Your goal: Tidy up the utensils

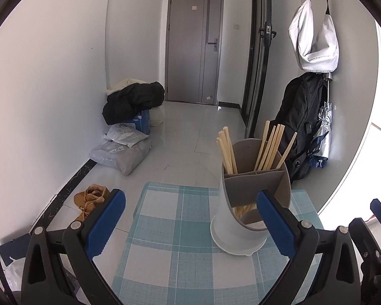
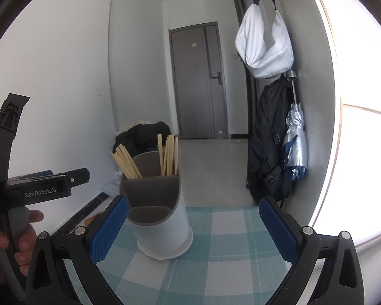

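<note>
A white and grey utensil holder [image 1: 241,218] stands upright on the teal checked tablecloth [image 1: 175,249]. Several wooden chopsticks [image 1: 269,147] stand in its two back compartments. My left gripper [image 1: 190,226] is open and empty, with the holder just inside its right finger. In the right wrist view the holder [image 2: 162,228] sits just right of the left finger, with chopsticks [image 2: 169,155] upright in it. My right gripper [image 2: 193,228] is open and empty. The left gripper's body [image 2: 38,188] shows at the left of that view, held by a hand.
The table's far edge [image 1: 180,185] drops to a tiled floor. Bags and dark clothes [image 1: 132,101] lie by the left wall. A black backpack [image 1: 299,117], umbrella [image 2: 294,142] and white bag [image 1: 315,40] hang on the right wall.
</note>
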The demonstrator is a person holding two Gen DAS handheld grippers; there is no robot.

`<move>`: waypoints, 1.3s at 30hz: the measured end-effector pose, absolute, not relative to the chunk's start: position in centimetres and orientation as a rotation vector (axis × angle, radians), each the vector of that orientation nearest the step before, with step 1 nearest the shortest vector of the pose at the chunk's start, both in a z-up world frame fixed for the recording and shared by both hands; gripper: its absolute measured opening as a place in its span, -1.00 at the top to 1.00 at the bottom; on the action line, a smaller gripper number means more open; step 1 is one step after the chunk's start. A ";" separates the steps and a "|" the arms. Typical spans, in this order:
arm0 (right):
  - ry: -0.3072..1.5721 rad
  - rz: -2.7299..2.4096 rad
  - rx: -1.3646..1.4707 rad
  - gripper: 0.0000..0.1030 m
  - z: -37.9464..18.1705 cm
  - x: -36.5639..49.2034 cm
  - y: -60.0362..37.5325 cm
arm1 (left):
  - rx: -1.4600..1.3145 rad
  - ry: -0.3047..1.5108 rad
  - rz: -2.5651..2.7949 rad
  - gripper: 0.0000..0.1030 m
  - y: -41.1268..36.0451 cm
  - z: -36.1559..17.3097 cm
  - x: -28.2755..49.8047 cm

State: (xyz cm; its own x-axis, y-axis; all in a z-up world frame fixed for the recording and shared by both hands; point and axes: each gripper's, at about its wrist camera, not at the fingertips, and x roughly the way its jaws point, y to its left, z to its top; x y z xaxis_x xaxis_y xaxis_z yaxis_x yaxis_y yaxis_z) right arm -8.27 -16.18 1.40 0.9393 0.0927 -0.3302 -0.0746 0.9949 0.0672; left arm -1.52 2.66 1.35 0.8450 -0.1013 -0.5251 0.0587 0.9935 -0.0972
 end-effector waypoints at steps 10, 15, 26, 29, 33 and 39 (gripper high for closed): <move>0.337 0.077 0.055 -1.00 1.4 -8.6 -16.3 | -0.080 0.564 -0.079 -0.95 2.5 1.1 -1.5; 0.344 0.074 0.059 -1.00 1.3 -8.6 -16.4 | -0.084 0.572 -0.078 -0.95 2.5 0.9 -1.5; 0.344 0.065 0.052 -1.00 1.2 -8.7 -16.3 | -0.066 0.544 -0.071 -0.95 2.1 1.3 -1.8; 0.347 0.064 0.049 -1.00 1.2 -8.7 -16.3 | -0.061 0.532 -0.083 -0.95 1.9 1.5 -2.0; 0.348 0.052 0.056 -1.00 1.2 -8.7 -16.7 | -0.077 0.552 -0.083 -0.95 2.2 1.2 -1.7; 0.348 0.048 0.057 -1.00 1.2 -8.7 -16.7 | -0.090 0.562 -0.081 -0.95 2.3 1.1 -1.6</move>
State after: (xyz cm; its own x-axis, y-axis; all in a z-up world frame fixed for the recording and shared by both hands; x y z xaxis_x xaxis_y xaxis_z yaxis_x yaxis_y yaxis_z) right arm -8.72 -16.68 1.18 0.9390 0.0569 -0.3393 -0.0374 0.9973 0.0639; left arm -1.62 2.32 1.15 0.8433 -0.1014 -0.5278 0.0520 0.9928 -0.1076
